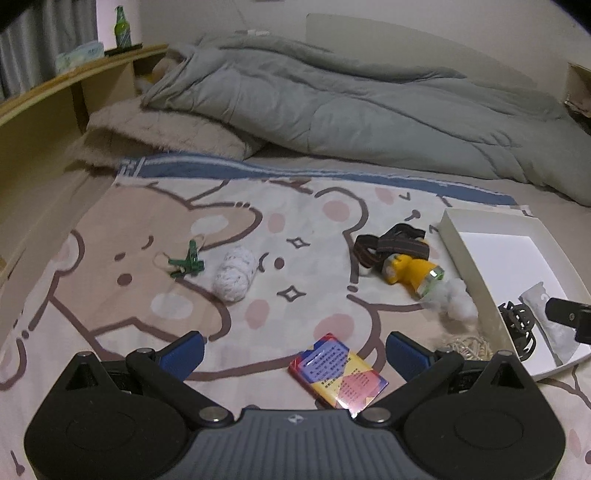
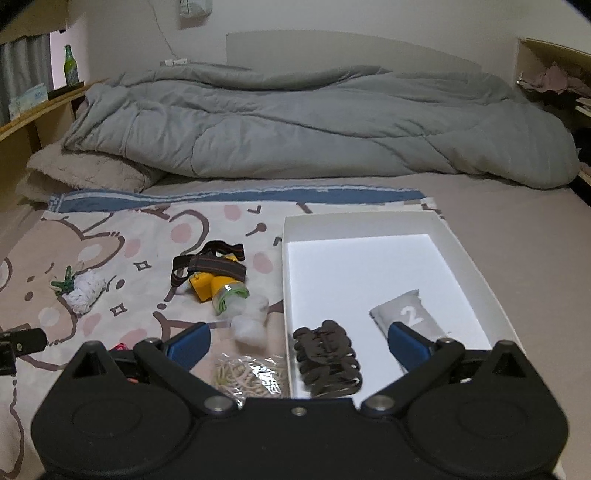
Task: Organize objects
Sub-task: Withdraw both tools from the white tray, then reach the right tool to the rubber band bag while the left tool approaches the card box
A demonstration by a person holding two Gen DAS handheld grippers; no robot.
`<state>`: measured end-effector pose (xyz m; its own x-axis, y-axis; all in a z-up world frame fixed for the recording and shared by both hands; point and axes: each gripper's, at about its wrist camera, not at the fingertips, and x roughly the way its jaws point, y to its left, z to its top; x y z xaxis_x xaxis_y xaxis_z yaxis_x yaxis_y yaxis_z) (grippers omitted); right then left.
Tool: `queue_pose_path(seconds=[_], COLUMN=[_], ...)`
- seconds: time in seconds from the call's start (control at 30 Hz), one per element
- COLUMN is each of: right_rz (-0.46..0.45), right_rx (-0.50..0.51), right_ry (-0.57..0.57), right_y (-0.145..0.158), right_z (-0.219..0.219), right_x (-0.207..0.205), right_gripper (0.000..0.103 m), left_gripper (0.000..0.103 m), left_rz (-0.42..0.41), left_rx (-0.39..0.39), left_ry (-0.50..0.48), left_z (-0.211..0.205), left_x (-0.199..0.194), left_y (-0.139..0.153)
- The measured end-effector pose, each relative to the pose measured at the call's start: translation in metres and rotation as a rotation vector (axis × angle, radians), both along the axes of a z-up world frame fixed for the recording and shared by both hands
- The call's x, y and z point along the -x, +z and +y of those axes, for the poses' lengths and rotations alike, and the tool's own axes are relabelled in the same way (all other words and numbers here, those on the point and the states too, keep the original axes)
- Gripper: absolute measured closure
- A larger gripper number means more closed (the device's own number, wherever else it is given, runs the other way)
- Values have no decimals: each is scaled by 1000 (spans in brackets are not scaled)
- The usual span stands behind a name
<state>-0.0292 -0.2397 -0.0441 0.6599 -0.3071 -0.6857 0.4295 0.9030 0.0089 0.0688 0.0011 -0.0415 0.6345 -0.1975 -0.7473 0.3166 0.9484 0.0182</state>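
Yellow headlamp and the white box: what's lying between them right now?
A tuft of white cotton lies at the yellow headlamp's lens end, between it and the white box's left wall. Both wrist views show it.

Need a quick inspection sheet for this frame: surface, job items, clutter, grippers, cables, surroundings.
Surface: bear-print sheet spread on the bed.
Job's things, in the white box: black hair claw and grey pouch marked 2.
Job's things, loose on the sheet: yellow headlamp, cotton wad, bag of rubber bands, card pack, white rope bundle, green clip.
Clutter: nothing seen beyond these.
Grippers: left hand-held gripper open over the card pack; right hand-held gripper open over the box's near end; both hold nothing.
Cables: thin wire on the wall.
Surroundings: grey duvet, wooden shelf with green bottle.
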Motion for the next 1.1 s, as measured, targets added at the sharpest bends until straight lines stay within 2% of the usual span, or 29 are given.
queue_pose_path(seconds=[0.1, 0.17, 0.23, 0.27, 0.37, 0.5, 0.73, 0.9, 1.1], right_rz=[24, 27, 38, 43, 59, 104, 238, 319, 373], right_rx=[-47, -118, -166, -188, -197, -190, -176, -137, -30], right_ry=[-4, 6, 15, 39, 92, 145, 250, 299, 361], right_y=[-6, -10, -14, -17, -23, -34, -65, -83, -98], right_z=[0, -2, -3, -2, 3, 9, 19, 26, 38], right_x=[-9, -14, -18, -21, -29, -42, -60, -65, -68], right_gripper=[5, 19, 26, 33, 48, 52, 56, 56, 55], left_gripper=[0, 0, 0, 0, 0, 0, 0, 0, 0], left_rz=[20, 52, 86, 97, 132, 177, 285, 337, 382], left_rx=[16, 21, 33, 40, 28, 22, 22, -20, -58], left_ry=[21, 34, 42, 45, 46, 77, 163, 170, 174], left_z=[0, -3, -7, -9, -17, -28, -43, -49, -48], left_x=[-4, -9, -16, -19, -30, -45, -67, -75, -78], left_y=[-8, -15, -22, -25, -37, -50, -79, -99, -115])
